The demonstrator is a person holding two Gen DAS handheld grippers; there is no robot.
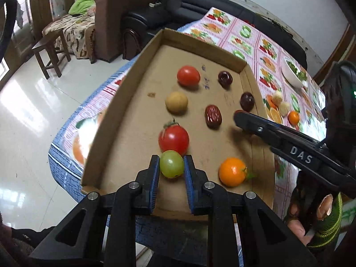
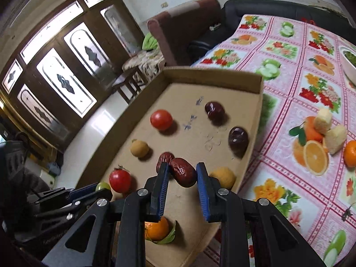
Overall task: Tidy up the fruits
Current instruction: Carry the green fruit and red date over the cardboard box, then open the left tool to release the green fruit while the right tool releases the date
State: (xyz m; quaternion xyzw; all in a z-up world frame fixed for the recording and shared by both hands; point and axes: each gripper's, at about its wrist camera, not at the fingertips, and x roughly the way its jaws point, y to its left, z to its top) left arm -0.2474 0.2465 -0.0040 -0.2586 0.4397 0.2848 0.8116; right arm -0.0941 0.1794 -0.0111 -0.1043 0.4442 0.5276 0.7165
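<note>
The left gripper (image 1: 171,163) is pinching a smooth, round green grape (image 1: 171,164) between ribbed blue pads over the near end of the shallow cardboard tray (image 1: 124,102). The right gripper (image 2: 182,173) is holding a wrinkled, oblong red date (image 2: 183,172) above the tray's matte floor.

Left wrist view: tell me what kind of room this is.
Most likely a home living room: a black sofa and a brown armchair stand behind the table's fruit-print tablecloth, with a wooden stool on the glossy tiled floor.
</note>
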